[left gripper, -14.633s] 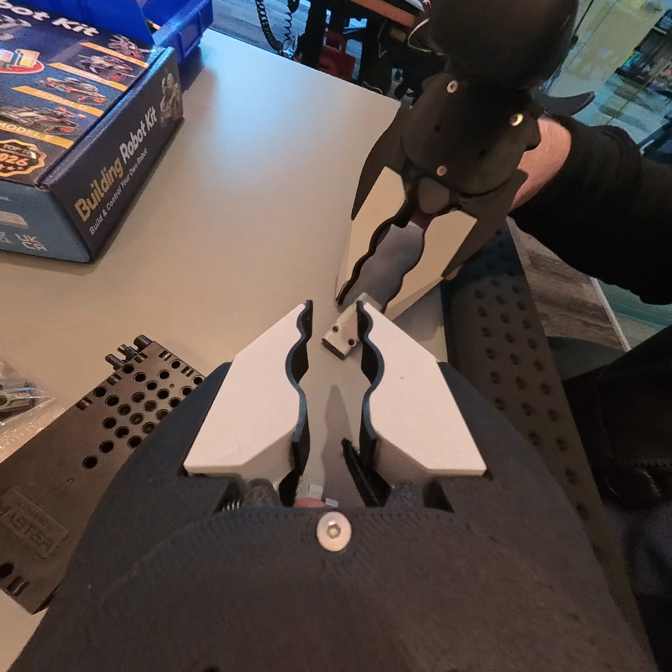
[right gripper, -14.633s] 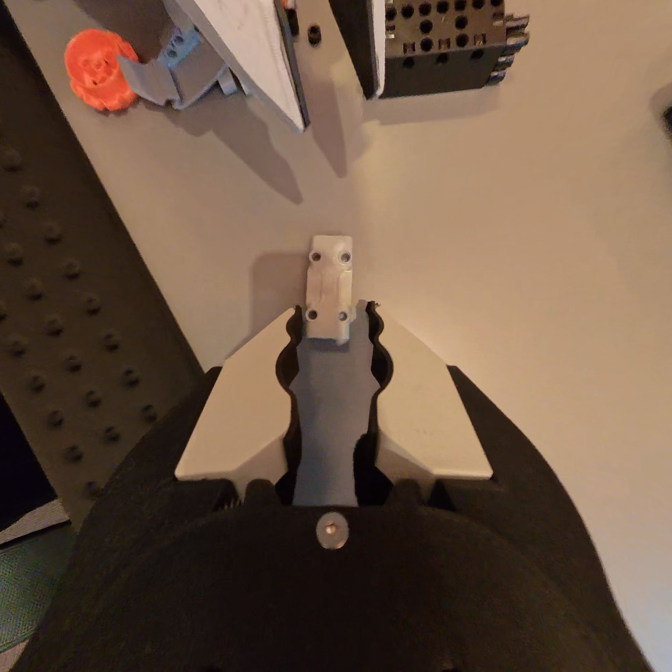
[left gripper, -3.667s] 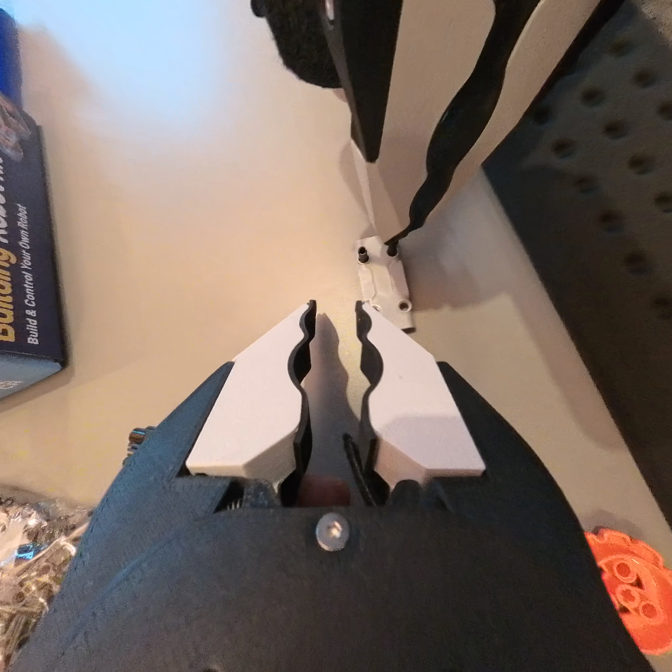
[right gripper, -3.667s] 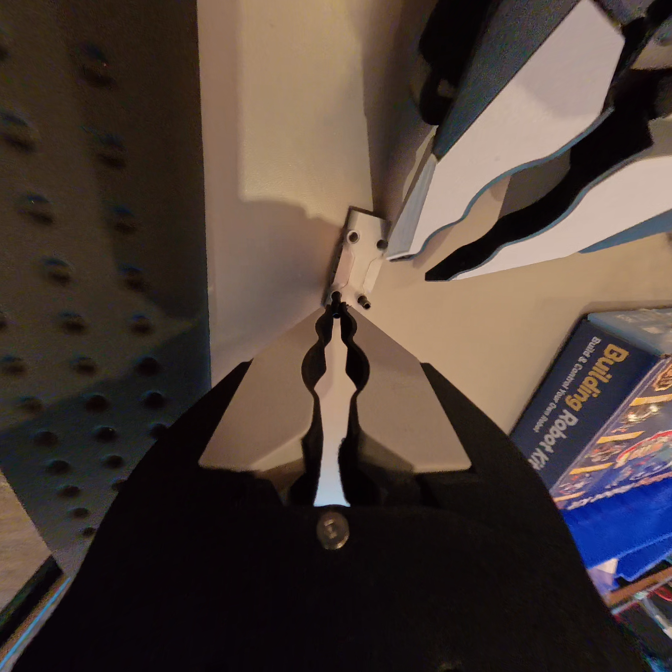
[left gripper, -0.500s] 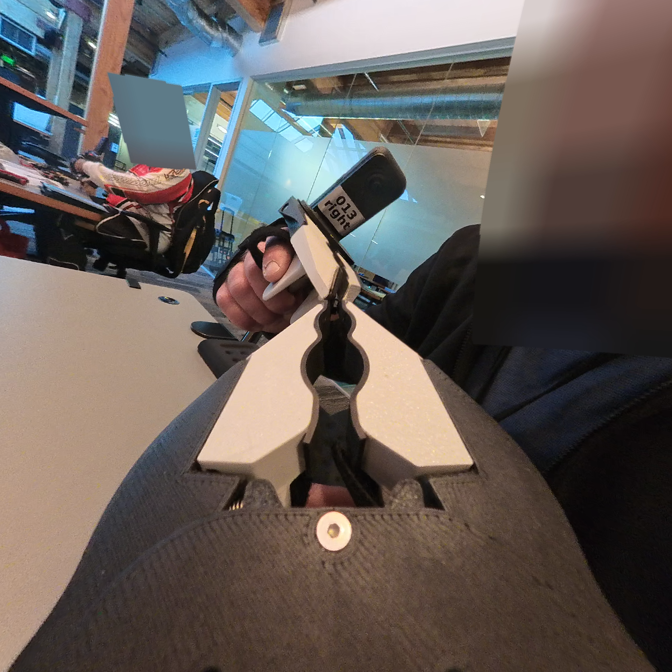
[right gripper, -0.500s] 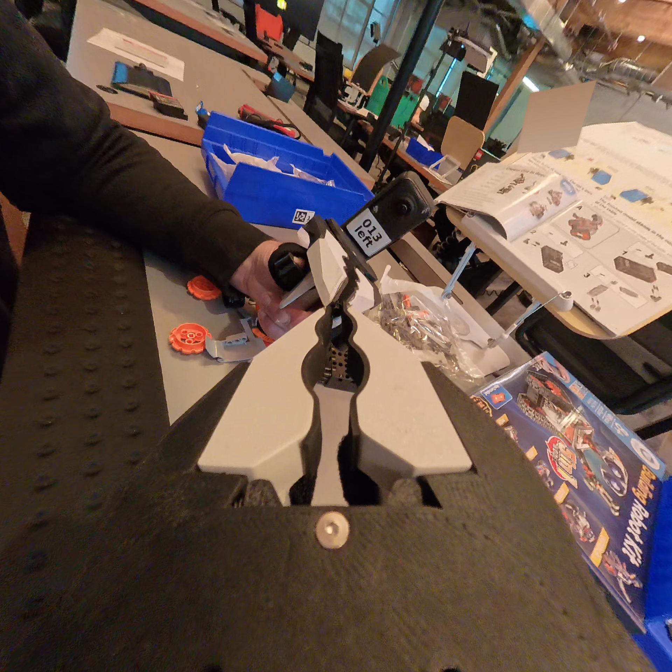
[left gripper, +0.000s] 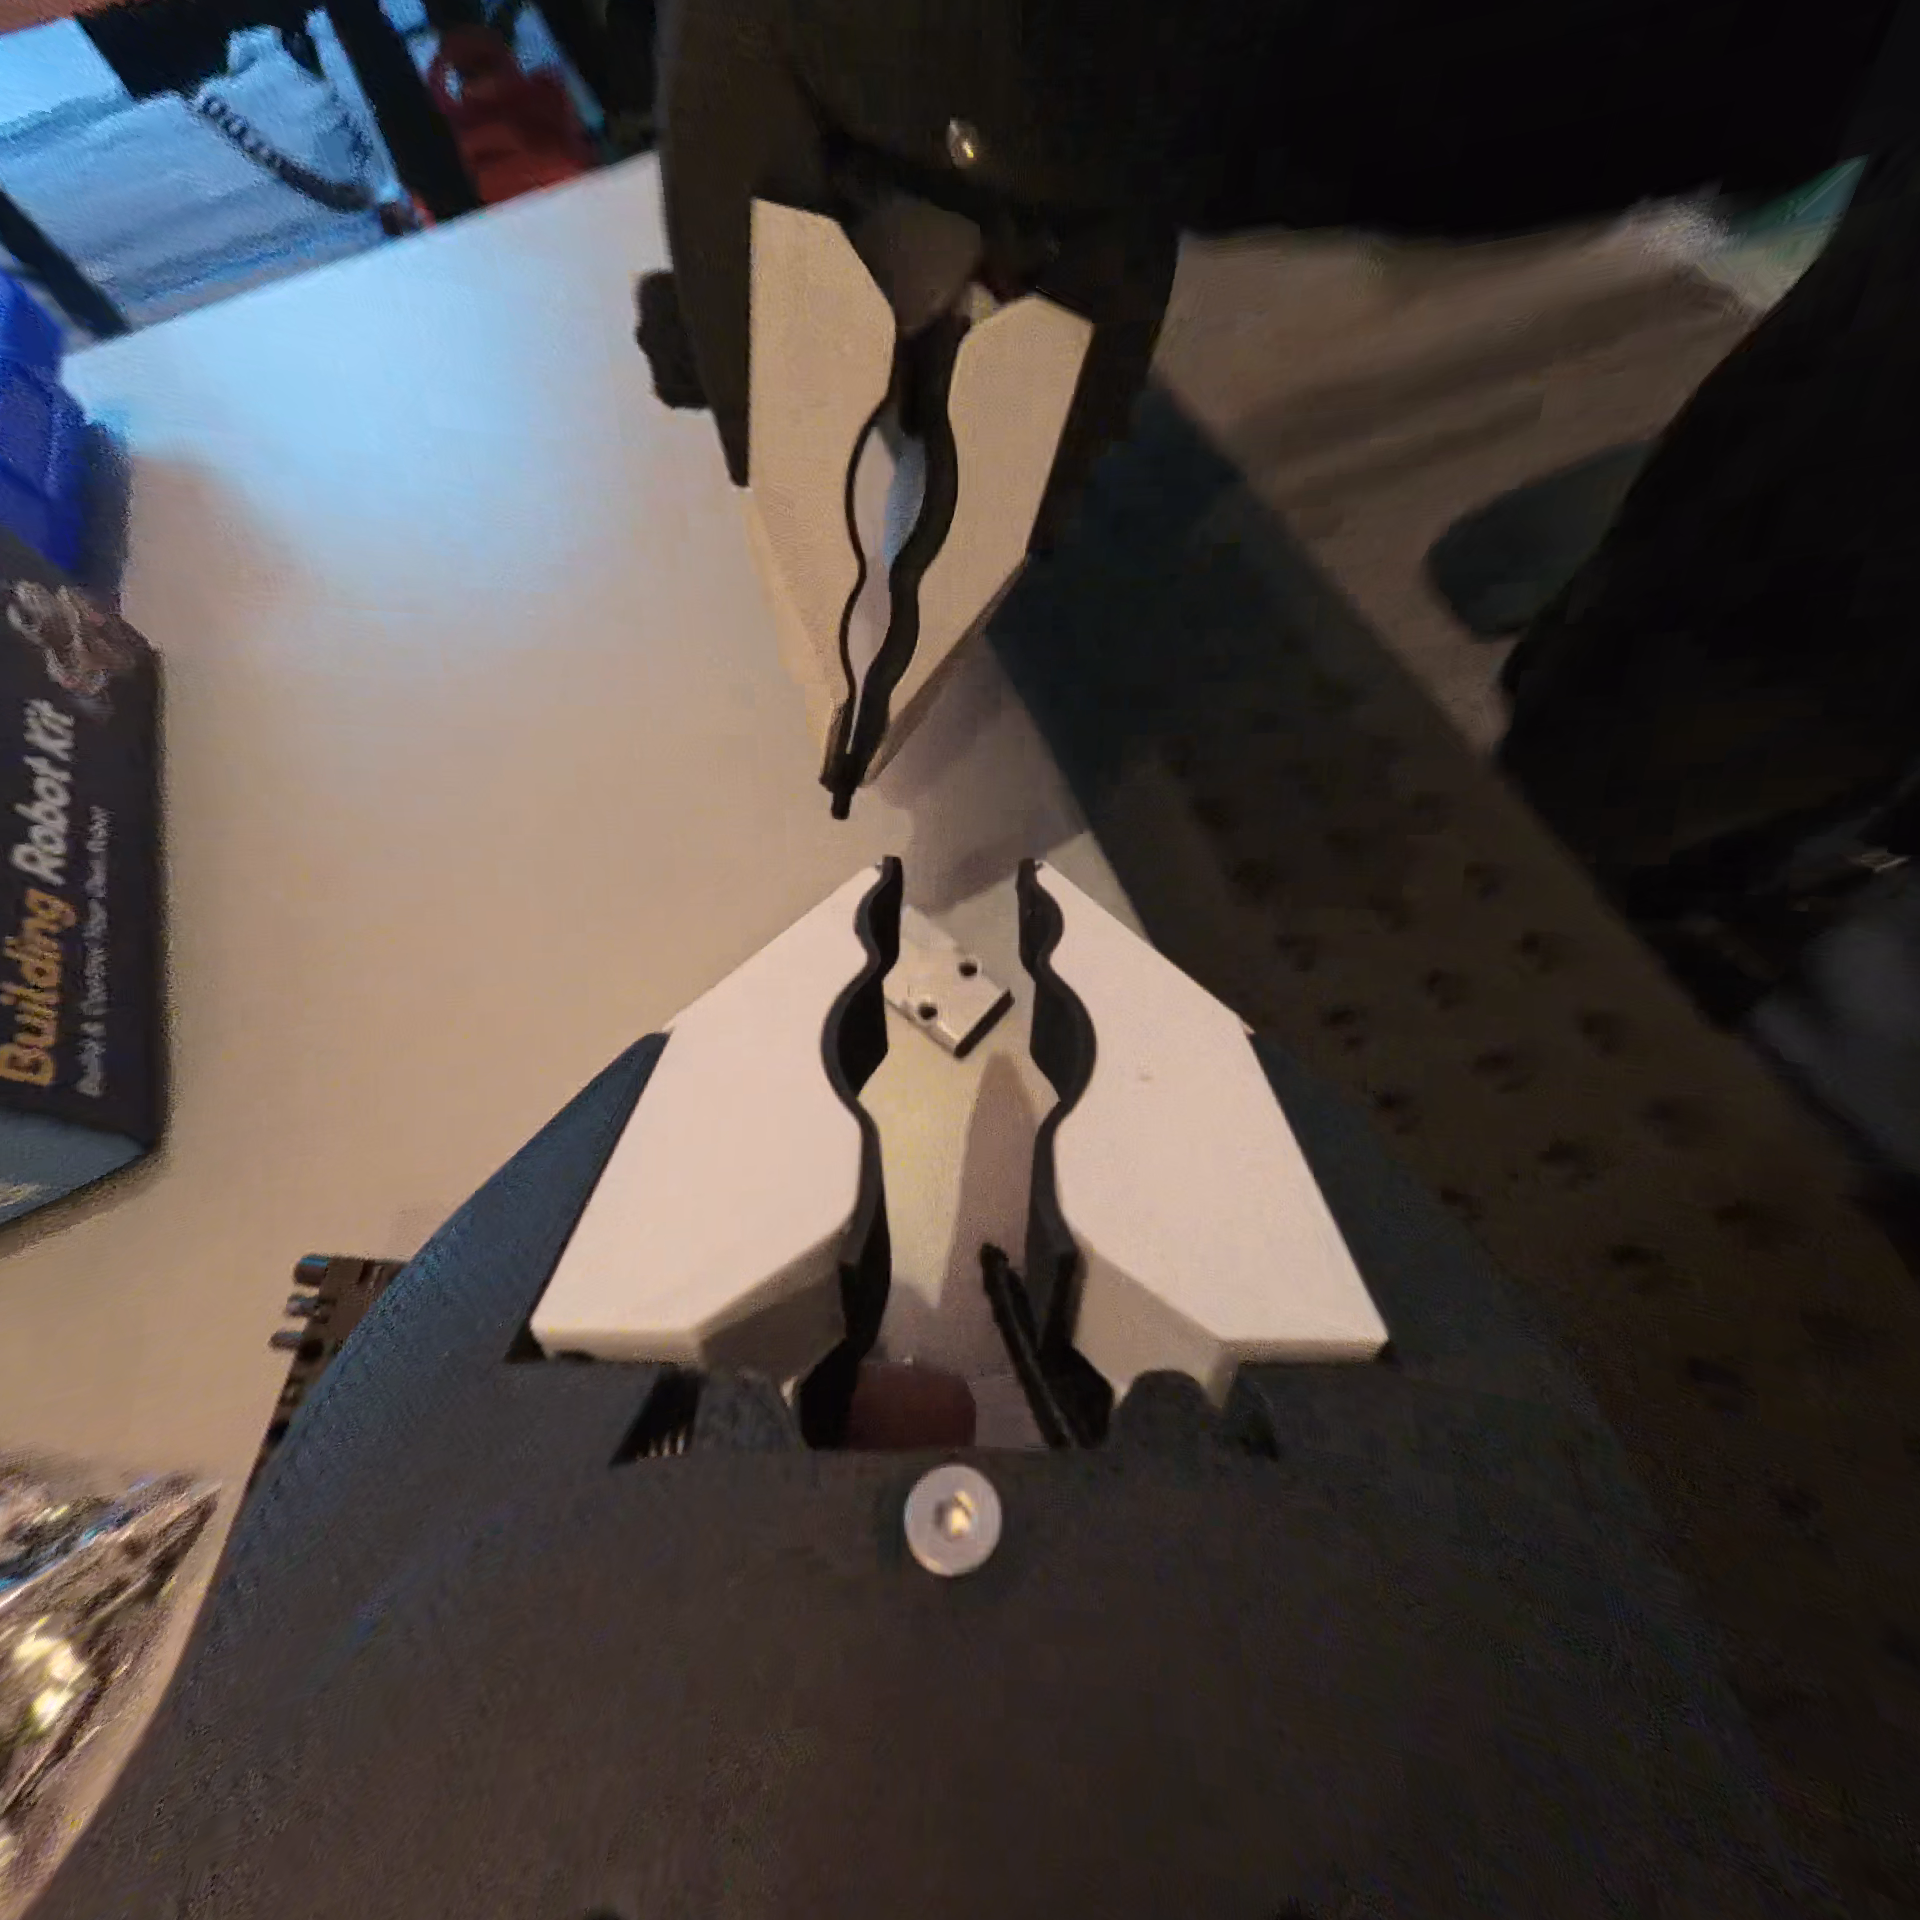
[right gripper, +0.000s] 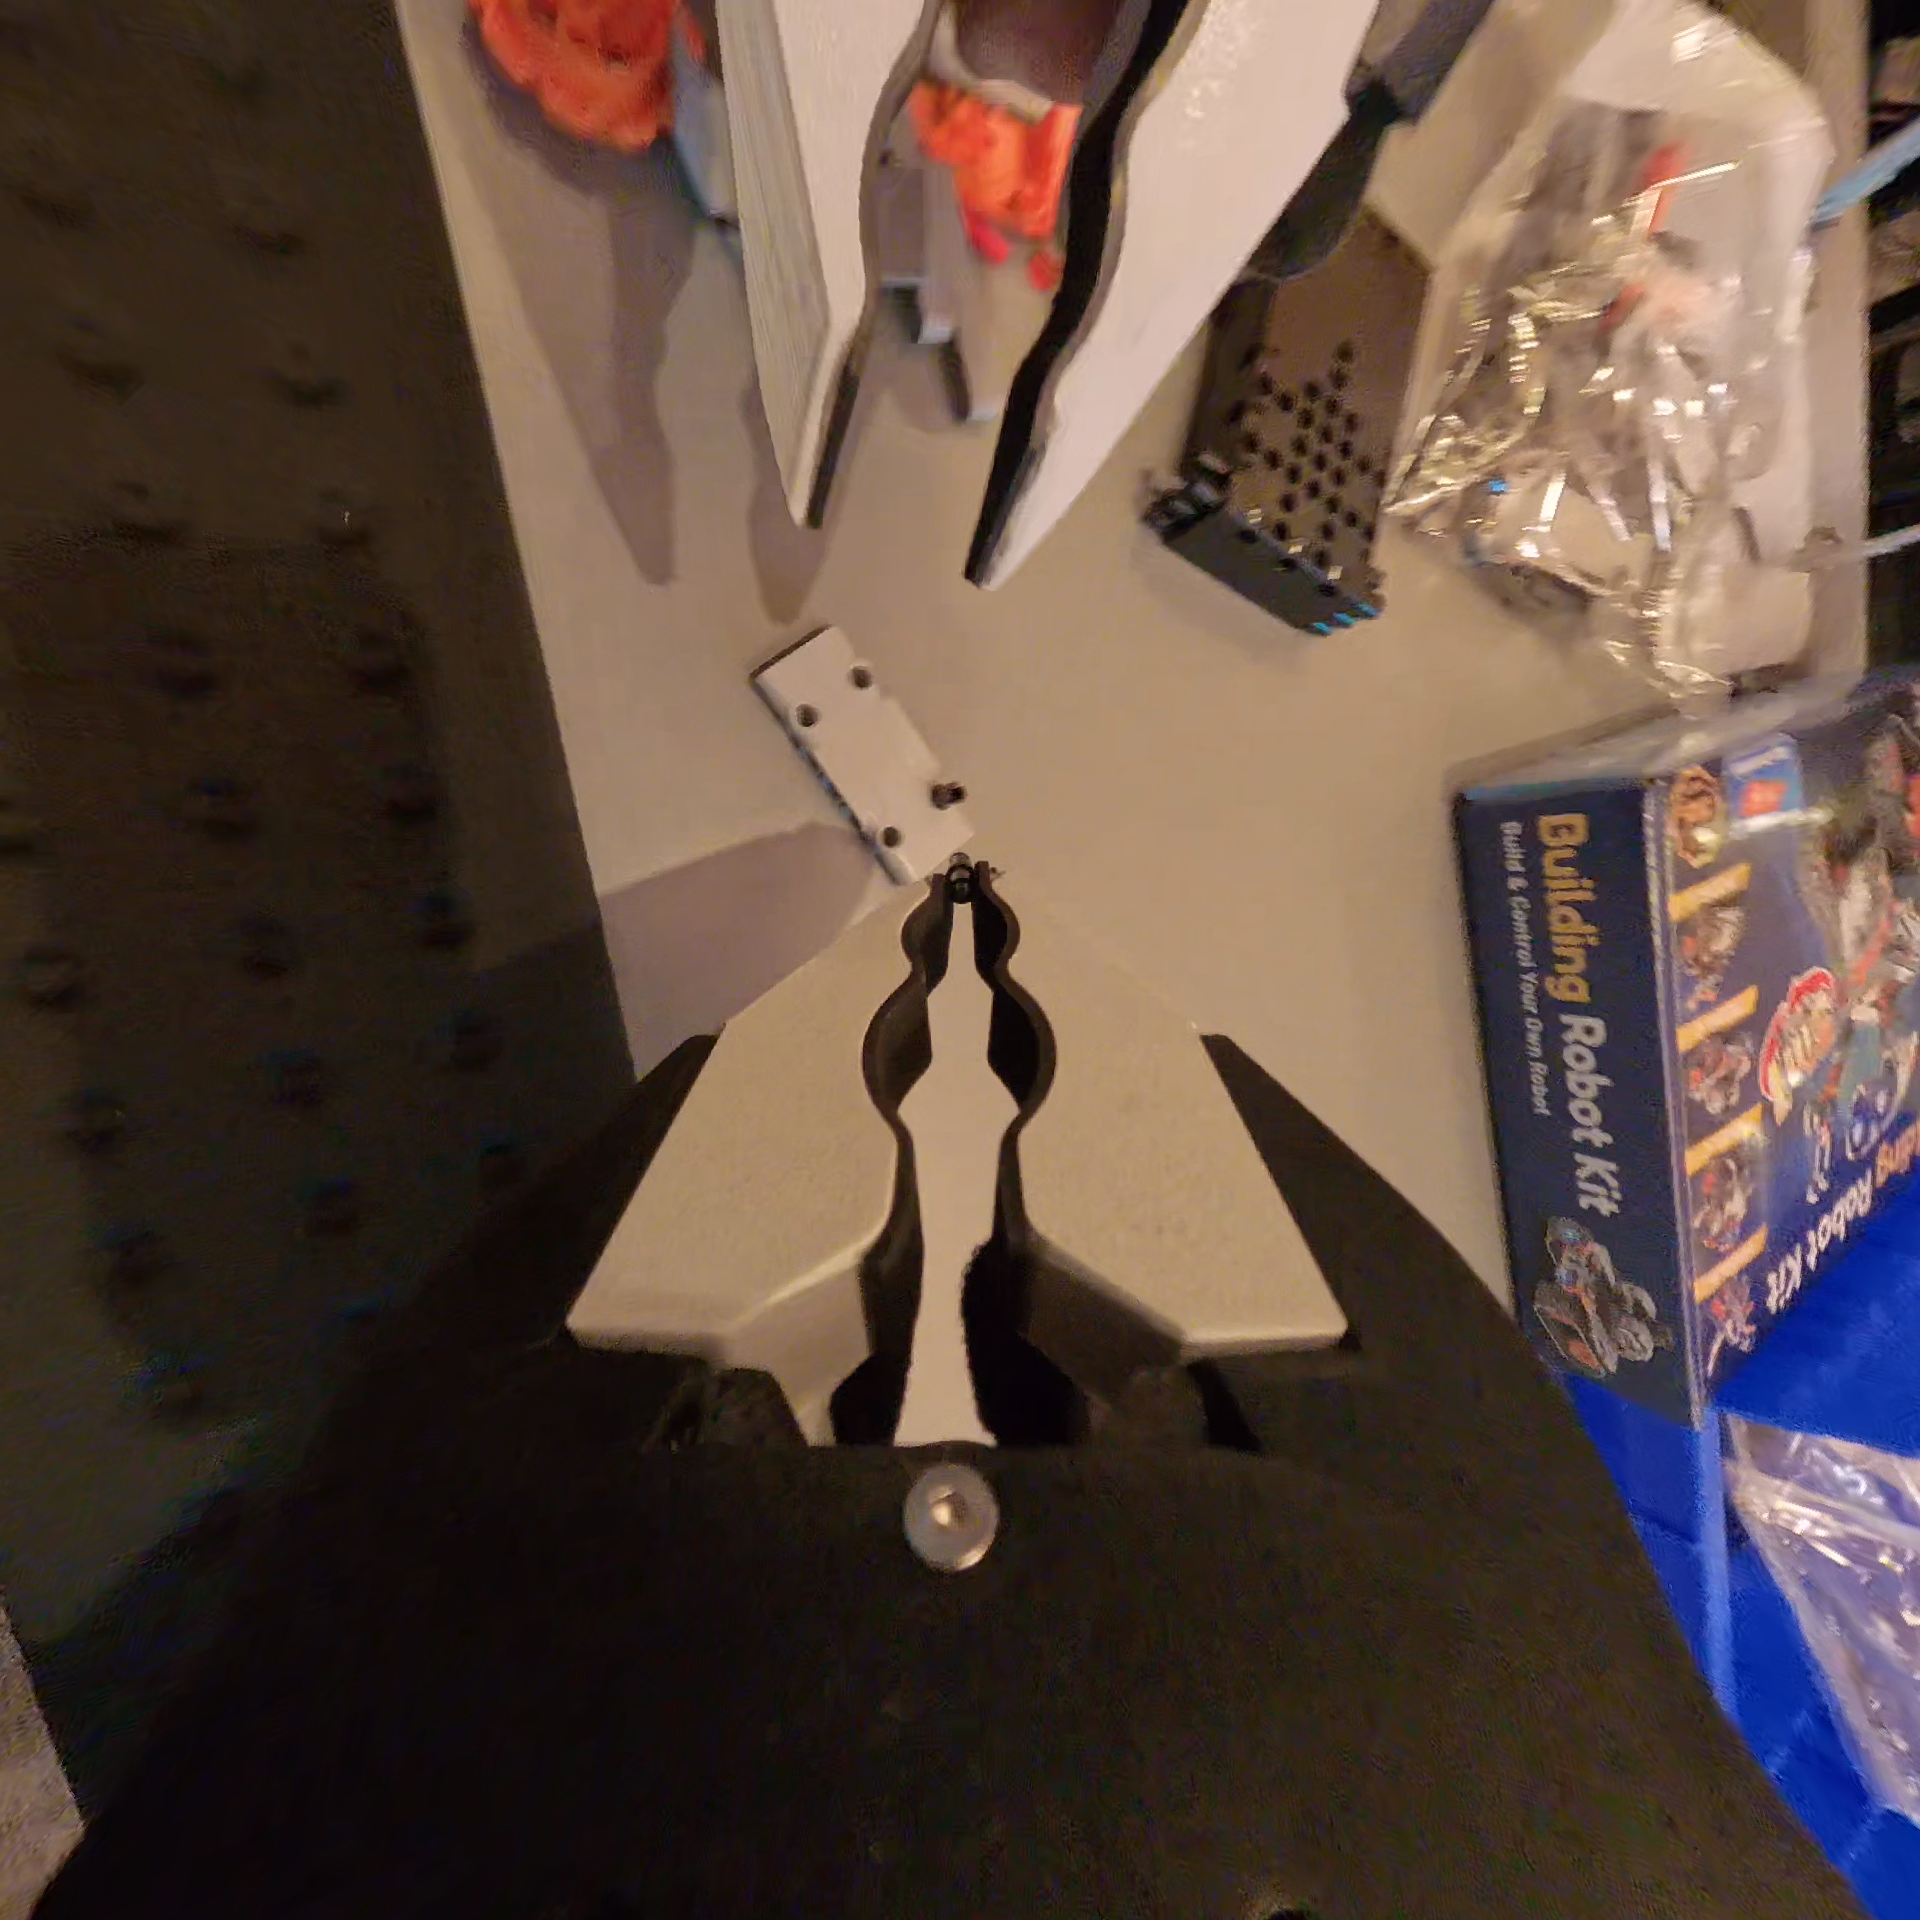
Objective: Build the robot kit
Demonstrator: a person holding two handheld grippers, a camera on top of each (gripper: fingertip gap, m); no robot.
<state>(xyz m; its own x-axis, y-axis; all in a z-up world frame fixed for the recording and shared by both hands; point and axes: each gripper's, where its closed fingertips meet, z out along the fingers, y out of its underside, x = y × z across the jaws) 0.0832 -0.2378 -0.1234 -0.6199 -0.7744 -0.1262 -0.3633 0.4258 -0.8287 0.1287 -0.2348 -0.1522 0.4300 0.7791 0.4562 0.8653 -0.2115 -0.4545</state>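
1. Grey plastic block (right gripper: 860, 750), flat and oblong with small holes near its corners, lies on the pale surface (right gripper: 1143, 748), close to a dark studded mat (right gripper: 260, 623).
2. Right tongs (right gripper: 962, 881) are pressed on a tiny black pin (right gripper: 958, 875) just beside the block's near corner; another pin (right gripper: 943, 796) stands in one hole.
3. Left tongs (left gripper: 954, 868) are spread, holding nothing, with the block (left gripper: 948, 1000) seen between their fingers.
4. Only the right wrist view shows orange gears (right gripper: 997, 166), a black perforated brick (right gripper: 1288, 520) and a clear bag of parts (right gripper: 1621, 395).
5. Both views show a blue kit box (right gripper: 1704, 1091).
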